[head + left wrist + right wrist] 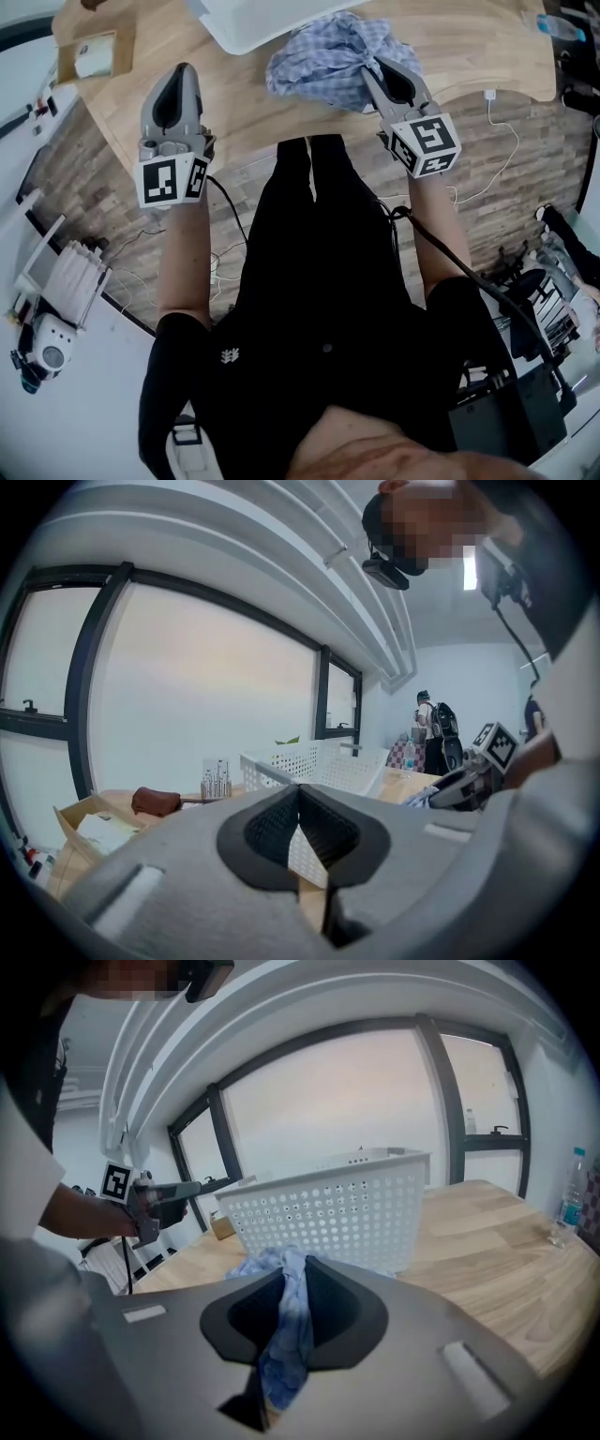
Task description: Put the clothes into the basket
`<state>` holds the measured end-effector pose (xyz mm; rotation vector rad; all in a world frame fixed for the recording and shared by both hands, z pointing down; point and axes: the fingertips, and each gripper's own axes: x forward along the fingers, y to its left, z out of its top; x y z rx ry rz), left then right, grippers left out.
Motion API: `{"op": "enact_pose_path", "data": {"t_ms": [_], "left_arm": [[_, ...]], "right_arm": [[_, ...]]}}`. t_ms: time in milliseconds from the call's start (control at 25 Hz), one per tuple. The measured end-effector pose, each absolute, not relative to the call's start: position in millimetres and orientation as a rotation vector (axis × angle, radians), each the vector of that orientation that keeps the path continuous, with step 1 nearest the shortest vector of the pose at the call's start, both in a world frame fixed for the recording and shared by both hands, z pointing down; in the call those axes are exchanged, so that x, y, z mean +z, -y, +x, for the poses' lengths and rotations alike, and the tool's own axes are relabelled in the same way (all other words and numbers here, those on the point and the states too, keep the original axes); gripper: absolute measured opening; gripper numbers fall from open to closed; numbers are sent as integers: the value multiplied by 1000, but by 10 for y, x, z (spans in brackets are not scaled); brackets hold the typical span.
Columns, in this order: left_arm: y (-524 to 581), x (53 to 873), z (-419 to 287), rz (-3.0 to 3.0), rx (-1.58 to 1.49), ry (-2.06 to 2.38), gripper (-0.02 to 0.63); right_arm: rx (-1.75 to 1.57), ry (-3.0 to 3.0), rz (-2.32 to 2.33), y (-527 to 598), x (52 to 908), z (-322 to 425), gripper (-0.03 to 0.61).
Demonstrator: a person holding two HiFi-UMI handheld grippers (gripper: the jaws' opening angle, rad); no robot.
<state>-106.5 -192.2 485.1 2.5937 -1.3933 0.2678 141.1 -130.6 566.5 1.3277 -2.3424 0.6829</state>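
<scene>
A blue checked cloth [323,61] lies bunched on the wooden table [469,47], just in front of the white perforated basket [258,21]. My right gripper [370,66] is shut on a fold of this cloth [286,1335], which hangs twisted between its pads and is lifted a little off the heap. The basket [337,1208] stands straight ahead of it, close behind the cloth. My left gripper [183,67] hovers over the table's left part, apart from the cloth. Its jaws [298,789] meet at the tips with nothing between them, and the basket [319,761] stands beyond.
An open cardboard box [89,52] sits at the table's far left corner, with a brown pouch [155,801] near it. A water bottle [567,1194] stands at the right edge. A white charger [489,94] and cables trail off the table's near edge.
</scene>
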Motion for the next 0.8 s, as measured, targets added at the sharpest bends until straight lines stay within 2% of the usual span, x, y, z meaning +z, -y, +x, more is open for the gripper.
{"op": "enact_pose_path", "data": {"t_ms": [800], "left_arm": [[1994, 3927, -1000, 2689, 148, 1442, 0]], "right_arm": [[443, 2487, 1404, 1566, 4163, 1421, 55]]}}
